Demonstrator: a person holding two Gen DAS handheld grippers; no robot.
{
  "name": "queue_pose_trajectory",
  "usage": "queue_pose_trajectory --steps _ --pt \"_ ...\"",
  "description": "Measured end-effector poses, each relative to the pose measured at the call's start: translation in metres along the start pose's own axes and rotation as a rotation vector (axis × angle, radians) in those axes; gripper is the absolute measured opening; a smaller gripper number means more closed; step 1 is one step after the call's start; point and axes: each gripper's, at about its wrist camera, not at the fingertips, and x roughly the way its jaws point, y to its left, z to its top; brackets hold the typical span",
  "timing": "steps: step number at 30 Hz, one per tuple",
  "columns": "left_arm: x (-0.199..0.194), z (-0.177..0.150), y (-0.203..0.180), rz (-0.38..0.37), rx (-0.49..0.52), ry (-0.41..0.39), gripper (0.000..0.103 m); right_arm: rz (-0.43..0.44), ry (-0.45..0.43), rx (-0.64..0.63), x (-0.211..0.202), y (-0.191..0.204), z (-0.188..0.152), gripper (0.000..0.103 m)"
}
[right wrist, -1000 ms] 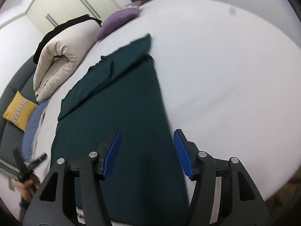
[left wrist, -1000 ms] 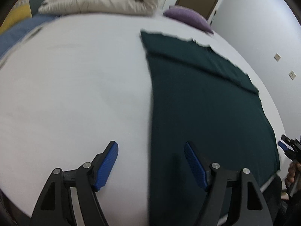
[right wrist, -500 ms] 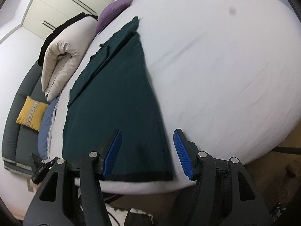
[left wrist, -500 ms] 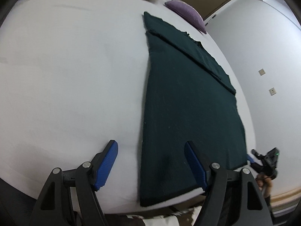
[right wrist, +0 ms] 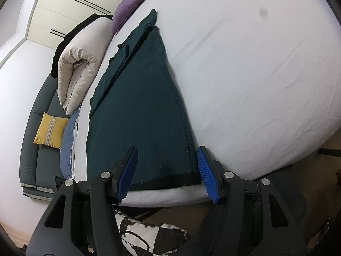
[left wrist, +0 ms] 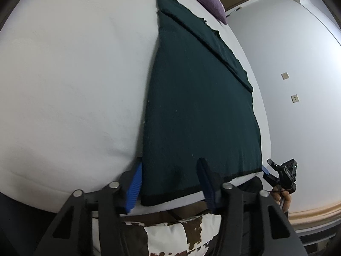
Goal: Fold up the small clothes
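Where a second ago hovered farther up the bed (left wrist: 64, 74), now sit at the near hem of the flat green cloth (left wrist: 198, 106): left claw (left wrist: 170, 181) and right claw (right wrist: 168, 172), both spread, straddling its corners.

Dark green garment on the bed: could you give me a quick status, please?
Left gripper and right gripper open, one at each near hem corner. Dark green garment flat on the white bed, ungripped. Nothing in the way.
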Motion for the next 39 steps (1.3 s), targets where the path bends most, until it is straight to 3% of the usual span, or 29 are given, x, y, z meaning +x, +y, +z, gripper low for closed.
queue_pose_trajectory --steps 5,10,12,15,18,19,20,24,30,39 --pt "0.001 0.001 -0.001 0.011 0.001 -0.001 0.041 0.005 0.015 0.029 -0.002 -0.007 0.002 0.054" --pt "0.001 -0.002 0.005 0.025 -0.013 0.007 0.009 0.033 0.040 0.057 0.002 -0.014 0.005 0.052" --pt "0.001 -0.003 0.008 0.017 -0.026 0.004 0.008 0.052 0.043 0.072 0.003 -0.019 0.006 0.052" --pt "0.000 -0.004 0.005 0.026 -0.012 -0.004 0.007 0.058 0.051 0.072 0.008 -0.020 0.009 0.042" --pt "-0.002 -0.006 0.003 0.035 0.006 -0.013 0.006 0.041 0.061 0.060 0.012 -0.021 0.007 0.023" --pt "-0.004 -0.006 0.001 0.032 0.010 -0.020 0.006 0.032 0.063 0.050 0.013 -0.020 0.006 0.010" --pt "-0.007 -0.007 0.000 0.025 0.008 -0.028 0.006 0.022 0.059 0.035 0.013 -0.018 0.005 0.008" --pt "-0.025 -0.008 -0.003 -0.034 -0.006 -0.070 0.006 0.025 0.020 -0.005 0.003 -0.007 0.003 0.007" --pt "-0.059 0.002 -0.021 -0.170 -0.022 -0.158 0.006 0.120 -0.051 -0.023 -0.022 0.021 0.013 0.007" --pt "-0.070 0.039 -0.041 -0.335 -0.085 -0.250 0.006 0.239 -0.105 -0.056 -0.023 0.085 0.064 0.007"
